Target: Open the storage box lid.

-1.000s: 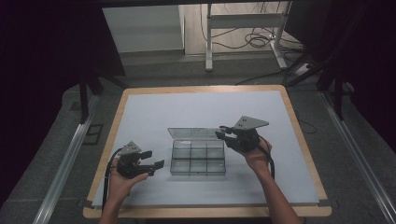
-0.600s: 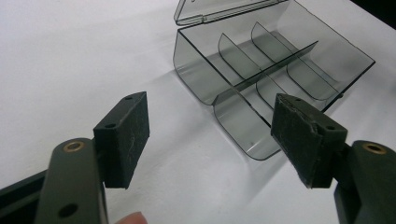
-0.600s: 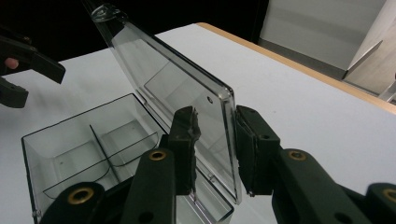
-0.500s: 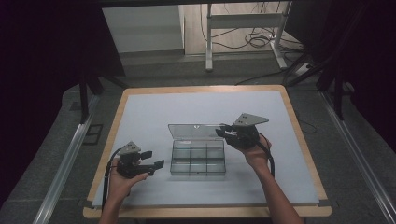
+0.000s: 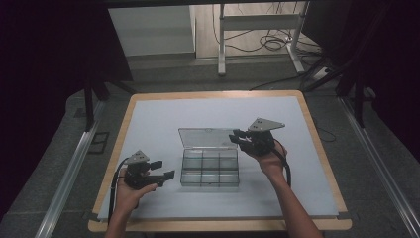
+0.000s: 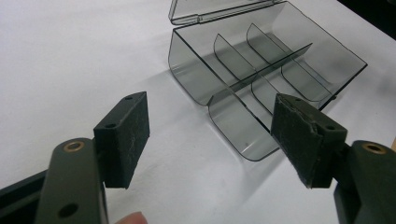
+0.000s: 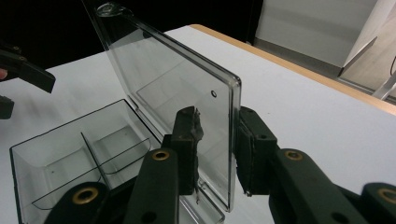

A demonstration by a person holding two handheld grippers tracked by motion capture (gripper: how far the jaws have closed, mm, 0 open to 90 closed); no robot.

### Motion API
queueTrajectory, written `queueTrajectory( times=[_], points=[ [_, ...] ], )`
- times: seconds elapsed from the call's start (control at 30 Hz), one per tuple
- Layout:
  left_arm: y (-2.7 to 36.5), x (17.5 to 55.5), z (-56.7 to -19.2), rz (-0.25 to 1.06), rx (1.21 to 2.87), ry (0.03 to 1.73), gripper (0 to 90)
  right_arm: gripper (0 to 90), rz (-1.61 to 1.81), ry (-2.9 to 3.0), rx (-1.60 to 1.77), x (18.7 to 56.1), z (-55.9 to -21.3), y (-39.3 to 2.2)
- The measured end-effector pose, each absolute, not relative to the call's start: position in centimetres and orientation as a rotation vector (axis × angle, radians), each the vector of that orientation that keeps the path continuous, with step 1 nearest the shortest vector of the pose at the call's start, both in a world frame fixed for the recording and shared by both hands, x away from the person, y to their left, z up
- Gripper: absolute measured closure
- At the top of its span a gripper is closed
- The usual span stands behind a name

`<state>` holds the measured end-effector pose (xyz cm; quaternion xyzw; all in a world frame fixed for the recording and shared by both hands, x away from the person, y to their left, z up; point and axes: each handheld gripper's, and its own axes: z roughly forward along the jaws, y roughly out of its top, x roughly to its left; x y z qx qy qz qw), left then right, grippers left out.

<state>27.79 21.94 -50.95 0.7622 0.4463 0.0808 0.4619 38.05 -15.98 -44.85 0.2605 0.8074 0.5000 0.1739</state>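
Observation:
A clear smoke-tinted compartment box (image 5: 210,171) sits at the middle of the white table, and its hinged lid (image 5: 208,137) stands raised at the back. My right gripper (image 5: 236,136) is at the lid's right edge. In the right gripper view the lid (image 7: 163,74) stands nearly upright between the jaws of my right gripper (image 7: 217,140), which is shut on its edge. The open compartments (image 7: 70,154) lie below it. My left gripper (image 5: 165,168) hovers open just left of the box. In the left gripper view my left gripper (image 6: 210,135) faces the box (image 6: 261,70) with nothing between its pads.
The table's wooden rim (image 5: 218,225) runs along the front, near the person's forearms. Metal rails (image 5: 69,163) flank the table on the floor. A desk frame and cables (image 5: 267,44) stand beyond the far edge.
The lid's free edge has risen slightly, and the right gripper has shifted a little with it. The left gripper has stayed in place.

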Motion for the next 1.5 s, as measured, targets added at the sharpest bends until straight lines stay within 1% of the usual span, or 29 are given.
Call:
queueTrajectory(
  times=[0.27,1.0,1.5],
  points=[
    [21.8,27.8,-51.1,0.201,1.882,1.1,28.5,72.8,1.433,2.29,0.754,38.7,-44.9,-16.2],
    [21.9,27.8,-51.0,0.206,1.884,1.099,28.4,72.6,1.405,2.301,0.749,40.9,-45.1,-16.2],
    [22.1,27.8,-51.0,0.21,1.879,1.101,28.4,71.2,1.394,2.313,0.831,43.1,-45.5,-16.2]
  ],
)
